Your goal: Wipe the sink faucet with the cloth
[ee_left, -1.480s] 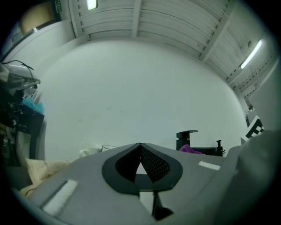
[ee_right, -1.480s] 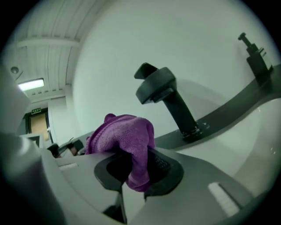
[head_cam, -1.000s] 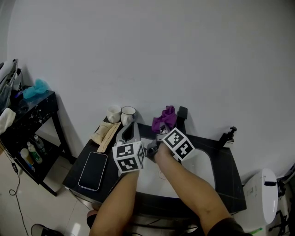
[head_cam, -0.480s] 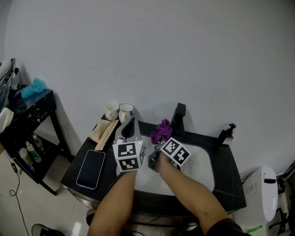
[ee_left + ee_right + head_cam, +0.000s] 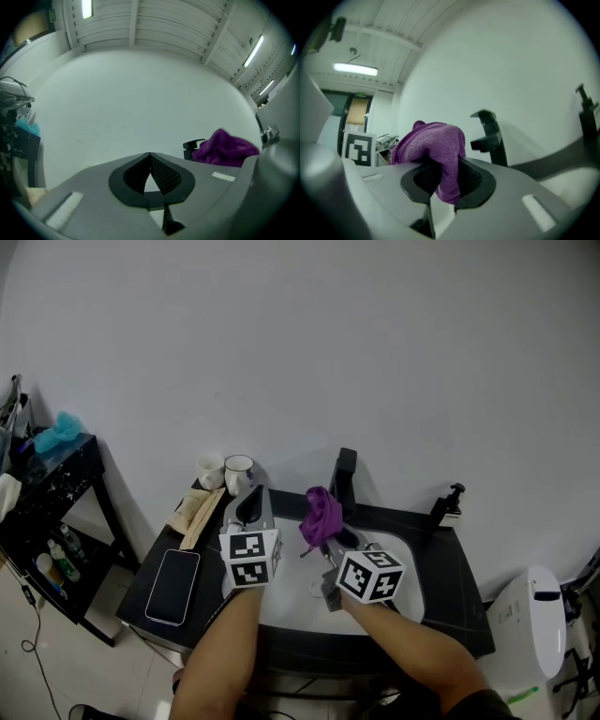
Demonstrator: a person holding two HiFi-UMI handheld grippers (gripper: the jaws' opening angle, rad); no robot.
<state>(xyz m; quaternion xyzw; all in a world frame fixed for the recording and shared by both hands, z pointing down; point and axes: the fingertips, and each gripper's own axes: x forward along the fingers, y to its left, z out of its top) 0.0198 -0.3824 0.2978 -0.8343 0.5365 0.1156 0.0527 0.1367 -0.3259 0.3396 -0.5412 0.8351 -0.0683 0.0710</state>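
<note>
Right gripper (image 5: 447,176) fingers clamp the cloth (image 5: 436,140); the upright faucet (image 5: 490,133) stands just beyond, at the counter's rear edge. Left gripper (image 5: 150,161) fingers are together, empty.

There's the purple cloth (image 5: 322,515) bunched in the right gripper (image 5: 325,538) over the sink (image 5: 411,565), just beside the black faucet (image 5: 344,476) at its back edge; the left gripper (image 5: 251,507) hovers at the left edge.

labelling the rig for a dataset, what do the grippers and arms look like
The left gripper and right gripper both have light grey bodies, black mesh-textured pads and a white cube with black square markers. The forearms are bare; a dark sleeve shows on the right. No cables are visible.
</note>
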